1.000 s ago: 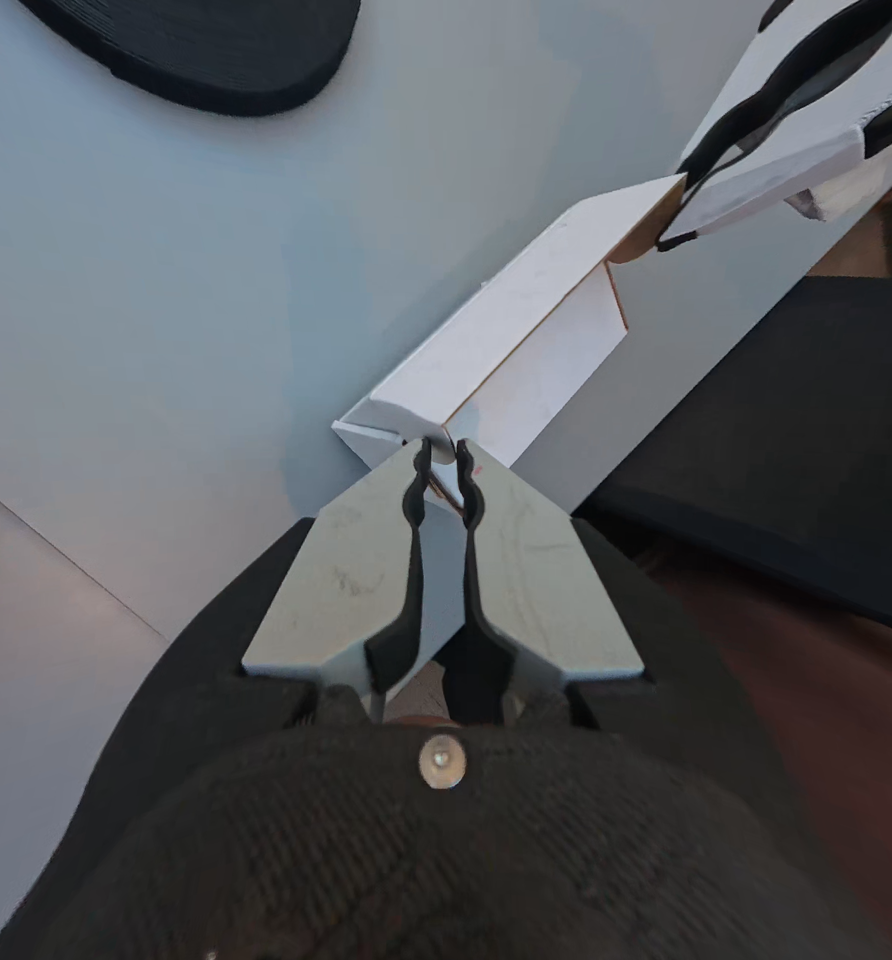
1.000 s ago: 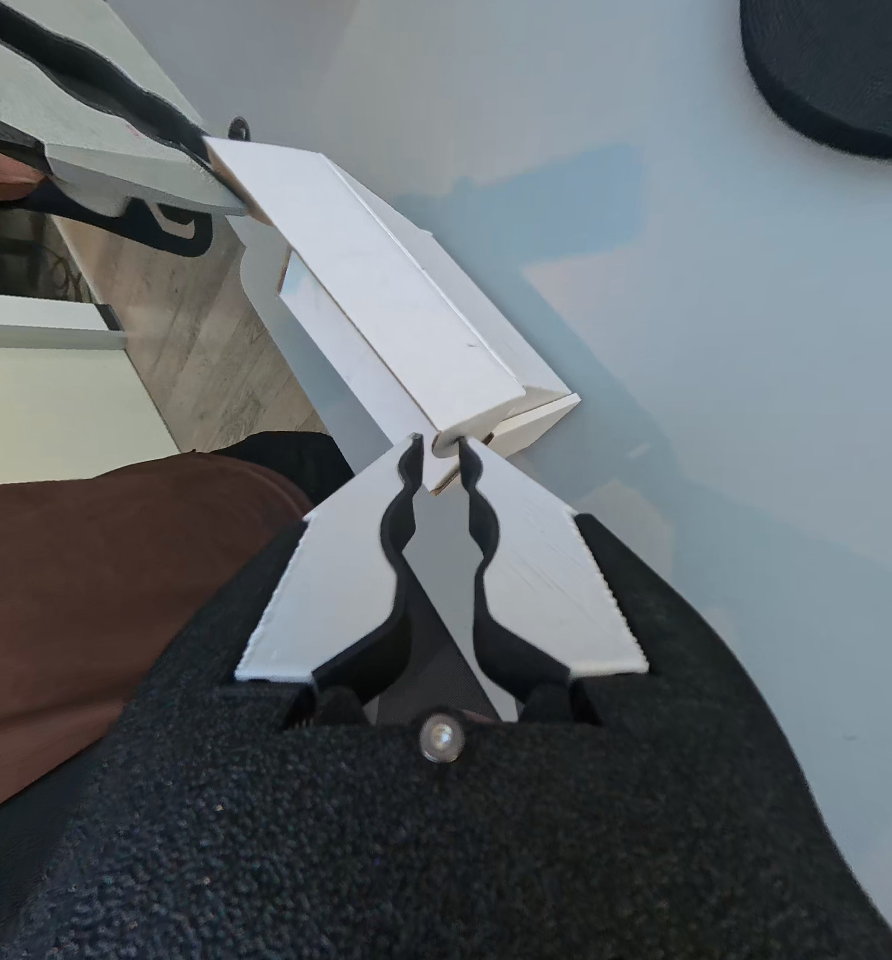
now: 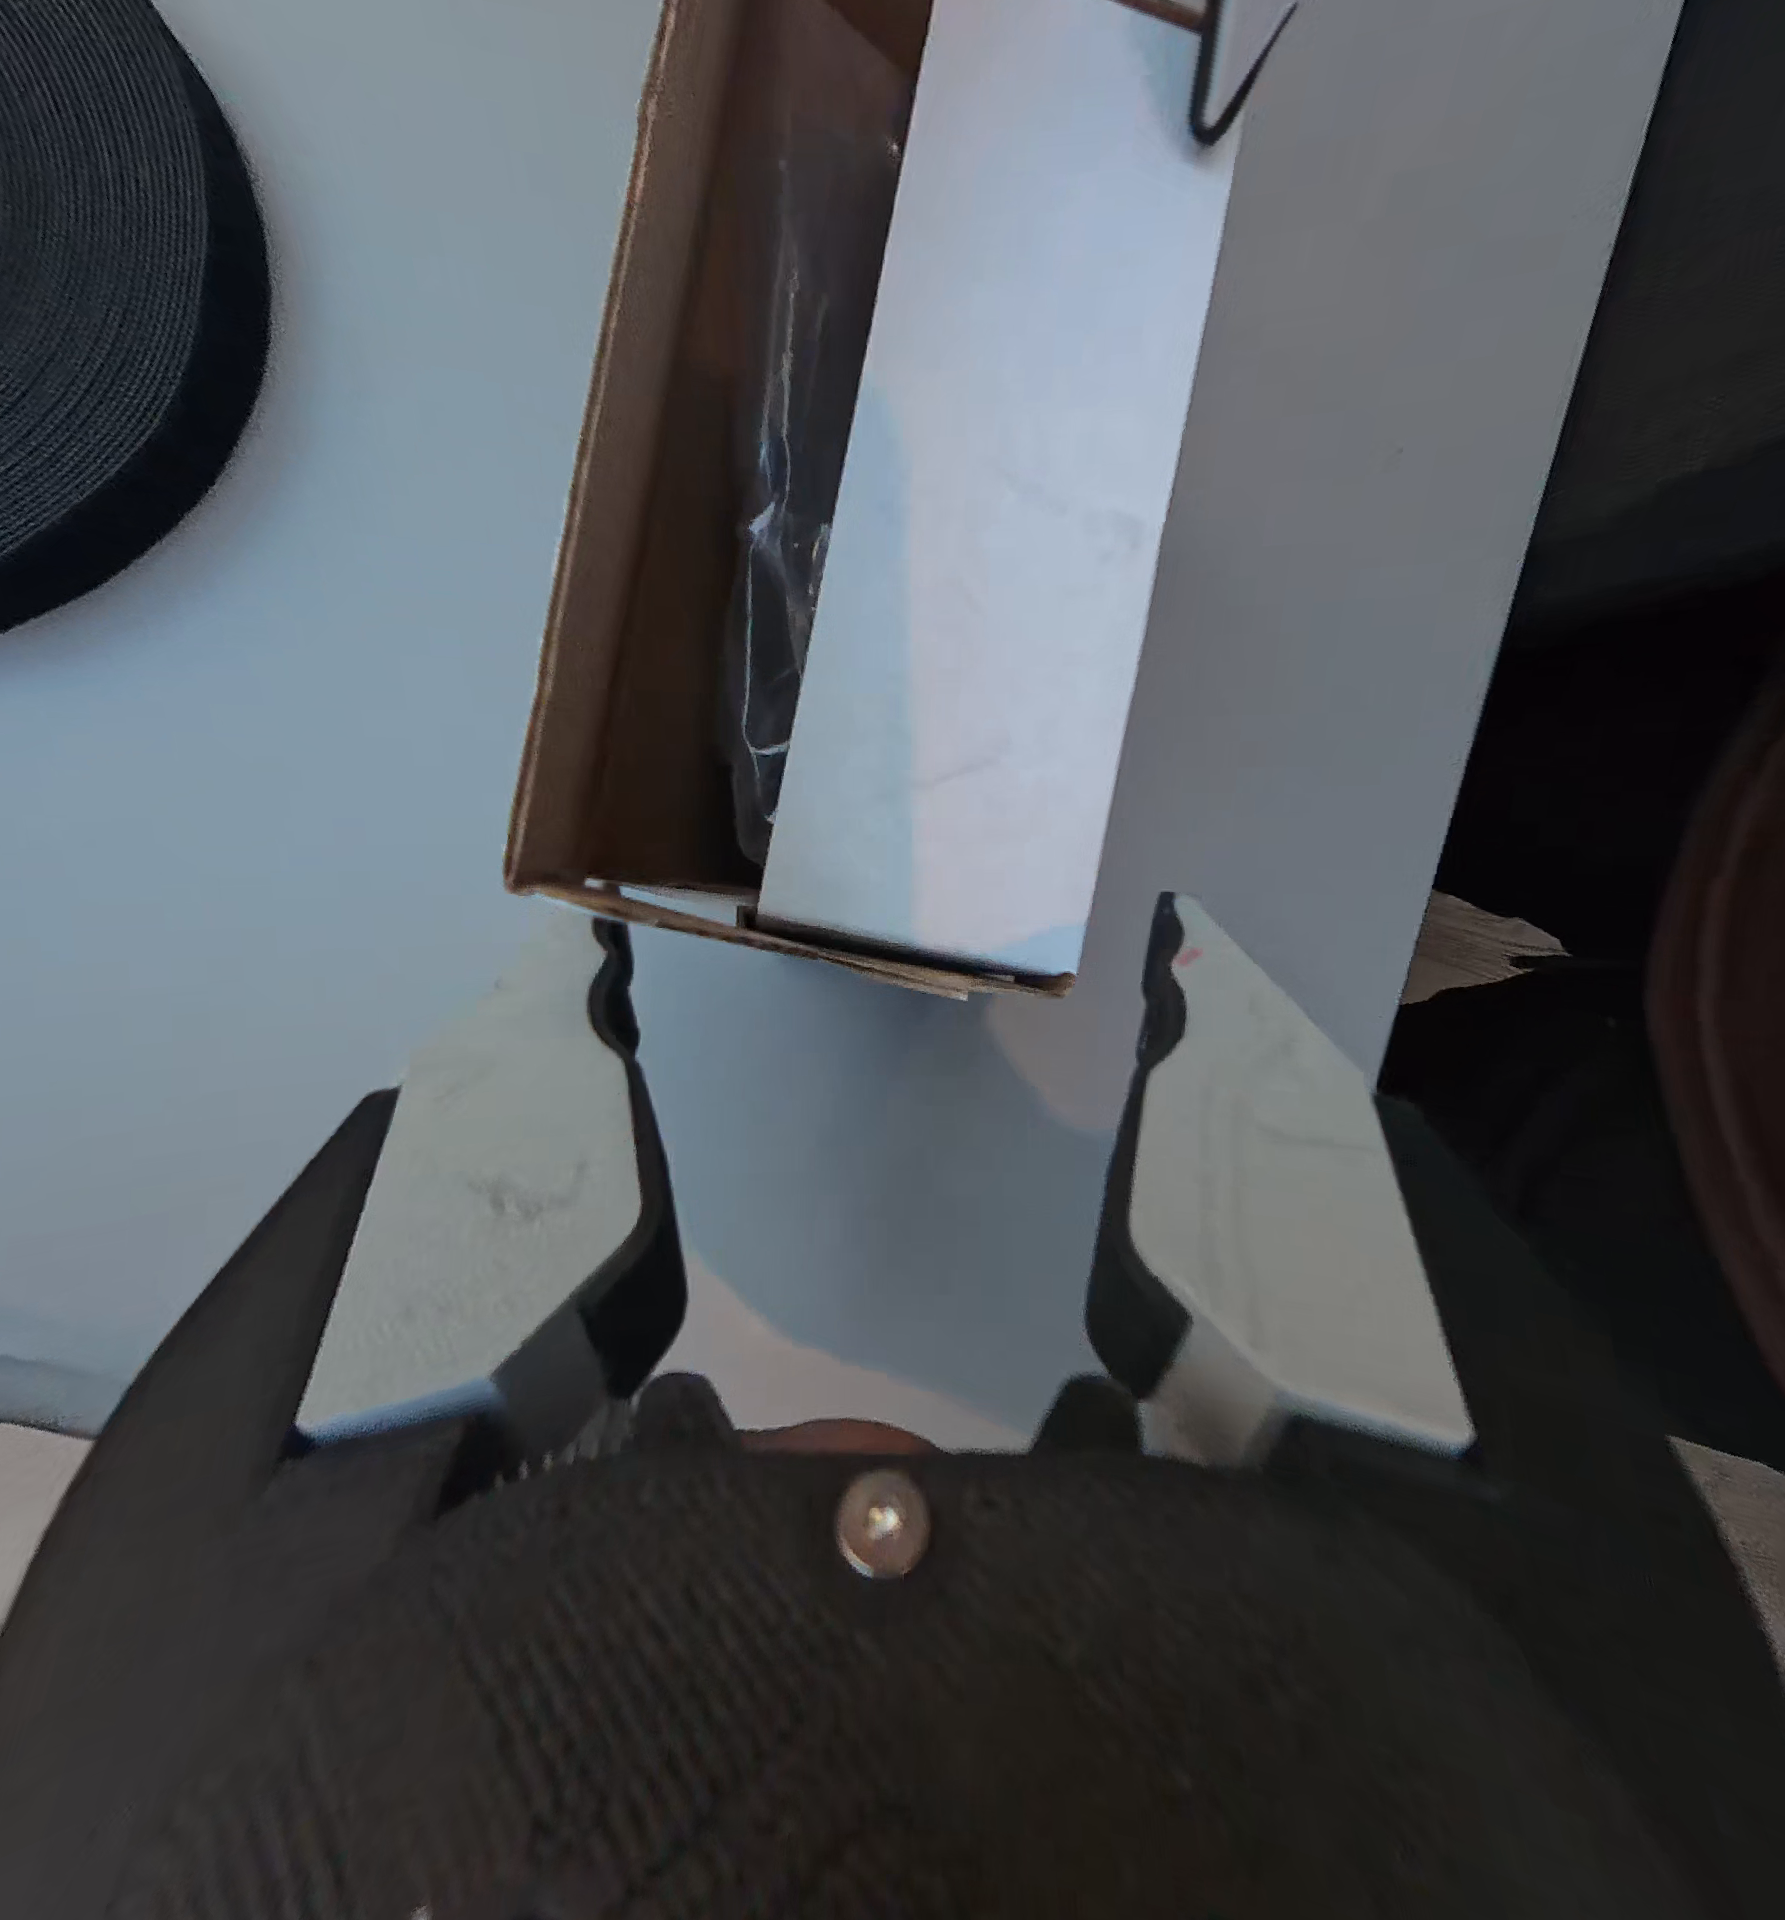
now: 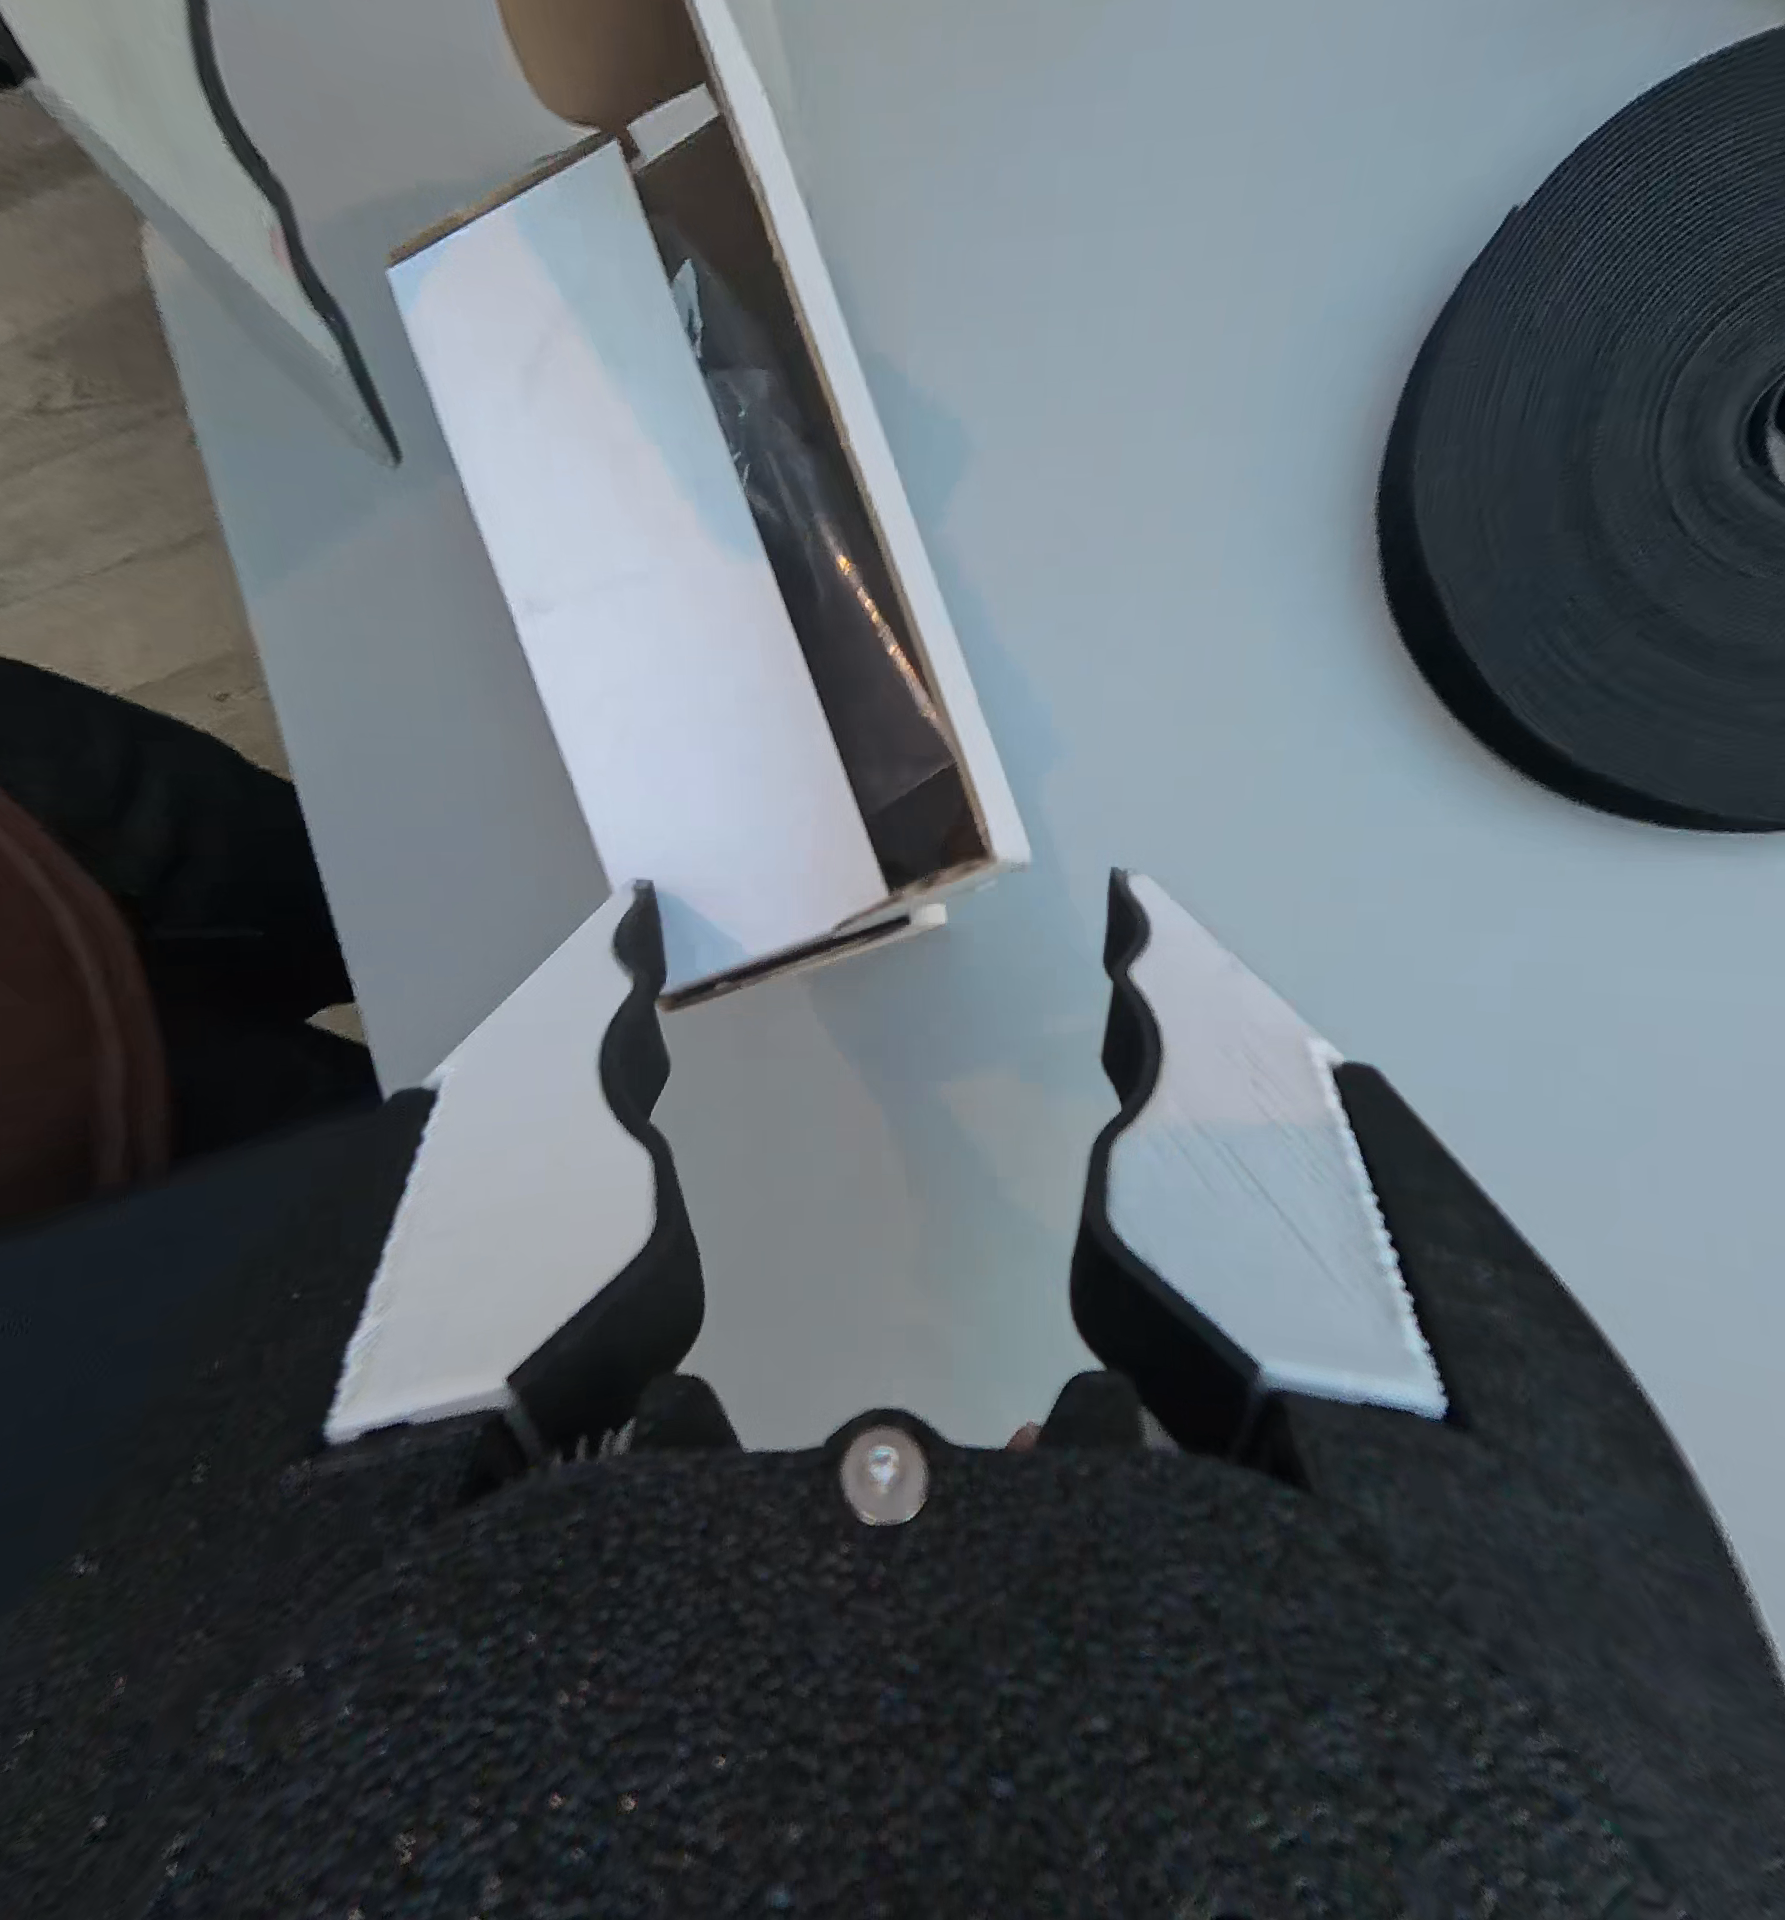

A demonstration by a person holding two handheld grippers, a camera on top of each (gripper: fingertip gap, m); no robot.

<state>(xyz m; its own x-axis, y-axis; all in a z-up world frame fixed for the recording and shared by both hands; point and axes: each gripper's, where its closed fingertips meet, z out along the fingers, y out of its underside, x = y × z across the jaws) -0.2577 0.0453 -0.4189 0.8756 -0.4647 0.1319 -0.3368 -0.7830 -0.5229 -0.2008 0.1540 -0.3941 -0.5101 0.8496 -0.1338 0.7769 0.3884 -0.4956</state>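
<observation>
A long narrow cardboard box (image 3: 992, 520), white outside and brown inside, lies on the white table (image 3: 244, 935). Its white lid flap stands partly open over a black item in clear plastic (image 3: 774, 582). My left gripper (image 3: 888, 925) is open and empty, its tips just short of one end of the box. My right gripper (image 4: 883, 899) is open and empty at the other end of the box (image 4: 639, 582), its left tip beside the box's corner. The black item (image 4: 826, 540) shows in the open slot. A finger of the left gripper (image 4: 244, 229) shows at the upper left.
A big black roll of tape (image 3: 67, 312) lies on the table beyond the box, also in the right wrist view (image 4: 1615, 520). The table edge runs close along the box's other side, with wooden floor (image 4: 36, 416) and a person's dark and brown clothing (image 4: 15, 987) below. About 15 centimeters separates my right fingertips from the big black roll of tape (image 3: 67, 312). Seen from the right wrist view (image 4: 1541, 513) as well.
Both grippers were shut on the ends of the box and held it. Now both are open and drawn back, and the box lies on the table with its flap ajar.
</observation>
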